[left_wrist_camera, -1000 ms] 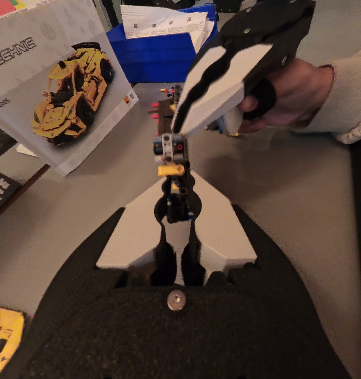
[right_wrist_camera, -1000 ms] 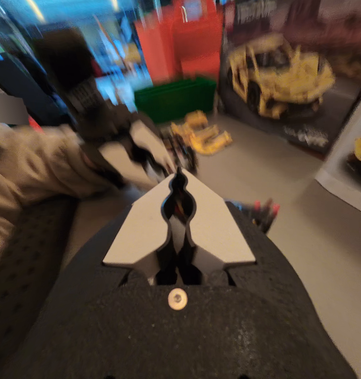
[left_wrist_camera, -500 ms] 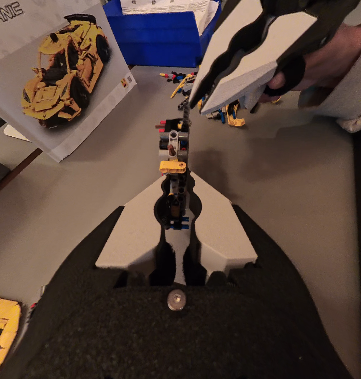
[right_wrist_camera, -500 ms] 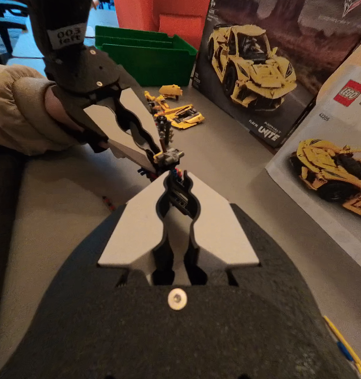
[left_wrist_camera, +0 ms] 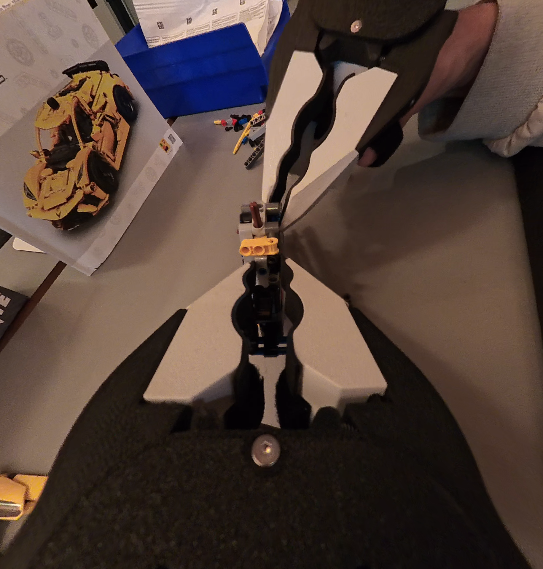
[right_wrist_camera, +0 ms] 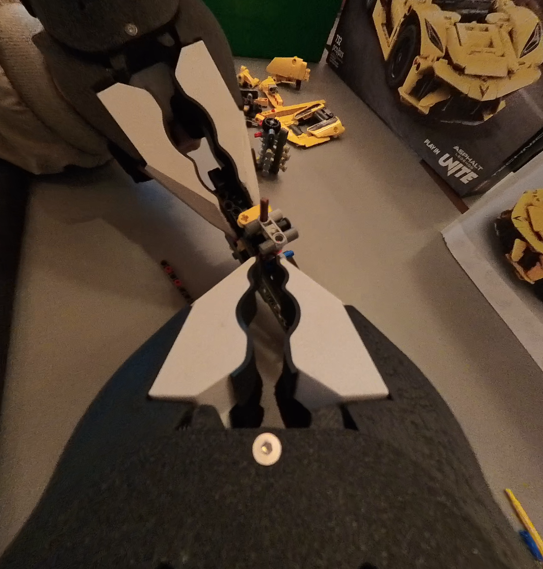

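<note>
A small brick assembly of black beams, grey connectors, a yellow connector and a brown axle is held above the grey table between both grippers. My left gripper is shut on its near end. My right gripper comes in from the upper right with its tips at the far end. In the right wrist view my right gripper is shut on the assembly's black beam, and the left gripper reaches in from the upper left, closed on the other end. A hand and a cream sleeve hold each gripper.
An instruction booklet showing a yellow car leans at the left, with a blue bin of papers and loose pieces behind. A dark set box, a green bin, yellow sub-assemblies and a small standing grey piece lie beyond. My left and right fingertips are right by each other. The yellow car lies around 25 cm away from my right fingertips.
My right gripper has come down from above and closed its tips on the far end of the assembly. My left gripper has kept hold of the near end throughout.
</note>
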The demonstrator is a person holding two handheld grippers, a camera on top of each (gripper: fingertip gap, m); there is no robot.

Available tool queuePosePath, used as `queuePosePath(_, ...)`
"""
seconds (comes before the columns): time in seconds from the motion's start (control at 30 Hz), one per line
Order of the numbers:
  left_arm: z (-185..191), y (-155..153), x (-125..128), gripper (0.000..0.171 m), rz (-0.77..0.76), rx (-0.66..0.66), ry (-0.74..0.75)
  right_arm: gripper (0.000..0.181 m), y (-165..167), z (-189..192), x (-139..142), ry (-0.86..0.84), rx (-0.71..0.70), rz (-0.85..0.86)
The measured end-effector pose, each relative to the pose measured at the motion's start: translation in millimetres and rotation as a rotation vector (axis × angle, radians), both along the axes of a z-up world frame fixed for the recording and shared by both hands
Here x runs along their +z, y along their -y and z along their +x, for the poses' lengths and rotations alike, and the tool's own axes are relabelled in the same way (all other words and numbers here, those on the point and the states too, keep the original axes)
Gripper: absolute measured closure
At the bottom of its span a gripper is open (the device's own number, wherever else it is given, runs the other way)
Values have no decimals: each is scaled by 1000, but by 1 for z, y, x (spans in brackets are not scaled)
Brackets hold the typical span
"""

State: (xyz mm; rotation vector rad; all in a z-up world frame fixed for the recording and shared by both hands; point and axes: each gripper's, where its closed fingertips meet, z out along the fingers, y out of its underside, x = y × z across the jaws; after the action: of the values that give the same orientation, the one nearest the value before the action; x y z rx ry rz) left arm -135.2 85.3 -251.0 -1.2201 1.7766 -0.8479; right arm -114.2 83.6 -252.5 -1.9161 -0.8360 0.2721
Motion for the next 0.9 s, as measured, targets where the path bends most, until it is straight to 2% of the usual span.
queuePosePath(0.17, 2, 0, 0, 156, 44, 6, 11, 179, 3, 2, 0, -49, 22, -92)
queuePosePath(0.3, 4, -3, 0, 156, 188, 37, 24, 178, 3, 4, -4, -48, 0, -119)
queuePosePath(0.4, 7, -7, 2, 156, 259, 72, 43, 178, -1, 7, -1, -38, -41, -99)
queuePosePath(0.5, 8, -15, 9, 160, 308, 114, 89, 179, -8, 10, 1, 73, -82, -15)
queuePosePath(0.57, 6, -10, 5, 170, 295, 76, 76, 179, -9, 9, -3, 158, -78, 12)
queuePosePath(0.63, 6, -8, 2, 170, 258, 59, 70, 179, -9, 10, -5, 189, -70, 29)
queuePosePath(0.73, 6, -7, 3, 168, 223, 48, 82, 179, -6, 9, -6, 157, -41, 13)
queuePosePath(0.9, 6, -9, -3, 156, 296, 67, 44, 178, -4, 8, -7, 178, -31, 11)
